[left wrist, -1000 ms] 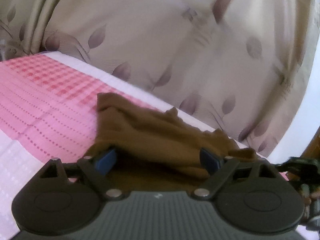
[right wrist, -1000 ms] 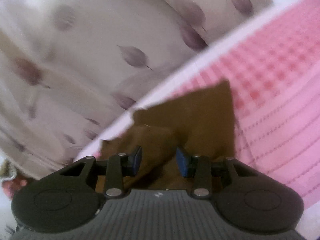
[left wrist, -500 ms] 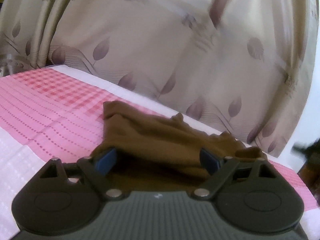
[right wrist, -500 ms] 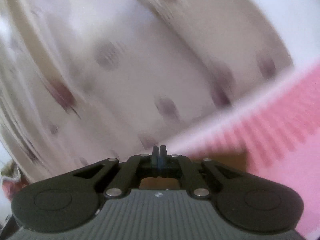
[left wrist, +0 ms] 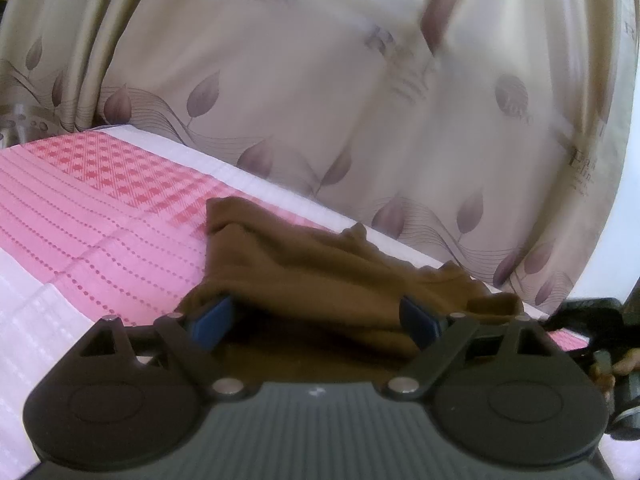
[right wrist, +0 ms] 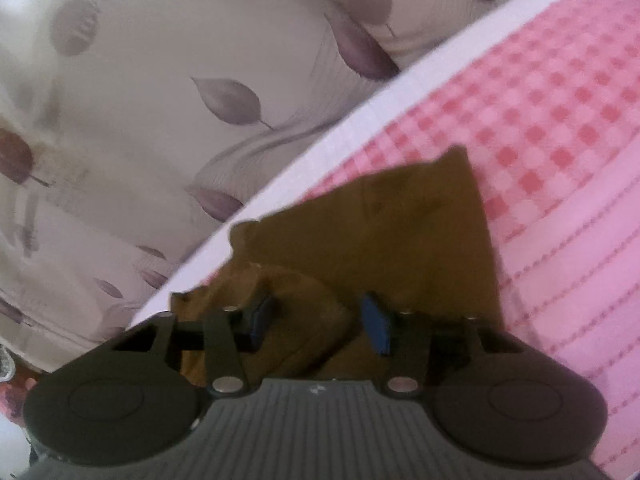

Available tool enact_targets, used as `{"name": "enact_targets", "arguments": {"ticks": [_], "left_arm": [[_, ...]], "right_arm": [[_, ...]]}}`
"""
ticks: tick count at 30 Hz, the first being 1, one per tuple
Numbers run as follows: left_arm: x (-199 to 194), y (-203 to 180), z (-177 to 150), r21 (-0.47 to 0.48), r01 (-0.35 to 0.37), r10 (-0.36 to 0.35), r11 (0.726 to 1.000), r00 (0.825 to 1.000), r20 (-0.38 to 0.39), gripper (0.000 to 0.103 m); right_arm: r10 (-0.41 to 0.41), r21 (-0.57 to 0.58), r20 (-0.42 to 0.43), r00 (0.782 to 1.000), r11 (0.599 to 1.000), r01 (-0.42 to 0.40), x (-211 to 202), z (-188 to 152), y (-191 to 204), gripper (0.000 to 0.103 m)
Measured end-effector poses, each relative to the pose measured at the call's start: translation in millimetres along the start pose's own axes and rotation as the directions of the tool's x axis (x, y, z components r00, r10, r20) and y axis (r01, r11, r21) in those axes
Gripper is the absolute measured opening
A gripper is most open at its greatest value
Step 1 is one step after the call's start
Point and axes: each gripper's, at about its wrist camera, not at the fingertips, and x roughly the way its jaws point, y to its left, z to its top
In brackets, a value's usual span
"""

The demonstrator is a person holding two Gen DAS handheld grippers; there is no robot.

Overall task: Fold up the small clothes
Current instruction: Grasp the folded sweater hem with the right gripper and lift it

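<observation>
A small brown garment lies rumpled on the pink checked bedcover, near its far edge. My left gripper is wide open, low over the garment's near edge, with cloth between its blue pads. In the right wrist view the same brown garment lies partly folded. My right gripper is open over a raised fold of it, one blue pad on each side, not pinching. The right gripper shows at the right edge of the left wrist view.
A beige curtain with purple leaf prints hangs close behind the bed's white far edge; it also shows in the right wrist view. The pink cover stretches to the right of the garment.
My right gripper was shut and swinging up half a second ago; now it is open again, low over the garment's fold. The left gripper has stayed open in place.
</observation>
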Motion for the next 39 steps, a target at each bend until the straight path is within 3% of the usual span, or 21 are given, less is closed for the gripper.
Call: {"name": "enact_targets", "arguments": {"ticks": [3, 6, 9, 11, 12, 15, 17, 18, 22, 26, 32, 33, 34, 37, 39], "left_arm": [[0, 0, 0, -0.003, -0.001, 0.001, 1.000, 1.000, 0.001, 0.091], [0, 0, 0, -0.004, -0.002, 0.002, 1.000, 1.000, 0.001, 0.091], [0, 0, 0, -0.004, 0.005, -0.005, 1.000, 1.000, 0.000, 0.091], [-1, -1, 0, 0.003, 0.009, -0.009, 1.000, 1.000, 0.004, 0.091], [-2, -1, -1, 0.007, 0.011, -0.011, 1.000, 1.000, 0.005, 0.091], [-2, 0, -1, -0.002, 0.005, -0.005, 1.000, 1.000, 0.008, 0.091], [-1, 3, 0, -0.022, 0.008, -0.008, 1.000, 1.000, -0.002, 0.091], [-1, 4, 0, -0.030, 0.007, -0.007, 1.000, 1.000, -0.004, 0.091], [-3, 9, 2, -0.055, -0.005, 0.006, 0.998, 1.000, 0.008, 0.091], [-2, 9, 2, -0.060, -0.007, 0.007, 0.998, 1.000, 0.005, 0.091], [-2, 8, 1, -0.058, -0.008, 0.008, 0.998, 1.000, 0.008, 0.091], [-2, 8, 1, -0.058, -0.008, 0.009, 0.998, 1.000, 0.008, 0.091], [-2, 8, 1, -0.056, -0.009, 0.009, 0.998, 1.000, 0.007, 0.091], [-2, 9, 1, -0.056, -0.009, 0.009, 0.998, 1.000, 0.008, 0.091], [-3, 9, 1, -0.060, -0.009, 0.010, 0.998, 1.000, 0.008, 0.091]], "right_arm": [[0.014, -0.033, -0.002, 1.000, 0.999, -0.014, 2, -5, 3, 0.017], [0.103, -0.019, 0.084, 0.991, 0.995, -0.102, -21, 0, 6, 0.016], [0.213, -0.107, 0.240, 0.947, 0.976, -0.192, -71, 7, 19, 0.015], [0.225, -0.178, 0.333, 0.916, 0.969, -0.173, -102, 4, 20, 0.015], [0.211, -0.210, 0.355, 0.911, 0.967, -0.142, -110, -2, 17, 0.015], [0.139, -0.220, 0.260, 0.955, 0.972, -0.082, -106, -27, -12, 0.015], [0.073, -0.161, 0.187, 0.980, 0.986, -0.043, -93, -41, -34, 0.016], [0.082, -0.124, 0.150, 0.985, 0.990, -0.063, -88, -46, -43, 0.016], [0.155, -0.060, 0.091, 0.984, 0.987, -0.150, -90, -49, -50, 0.023], [0.086, -0.078, 0.186, 0.979, 0.994, -0.073, -98, -20, -42, 0.025], [0.031, -0.131, 0.062, 0.998, 0.991, -0.023, -50, 6, -31, 0.026], [0.029, -0.159, 0.051, 0.998, 0.987, -0.021, -45, 5, -27, 0.012], [0.032, -0.188, 0.046, 0.998, 0.982, -0.023, -42, 4, -21, 0.008], [0.075, -0.267, 0.104, 0.992, 0.963, -0.045, -48, 3, 4, 0.008], [0.141, -0.287, 0.175, 0.974, 0.954, -0.087, -62, 6, 17, 0.008]]}}
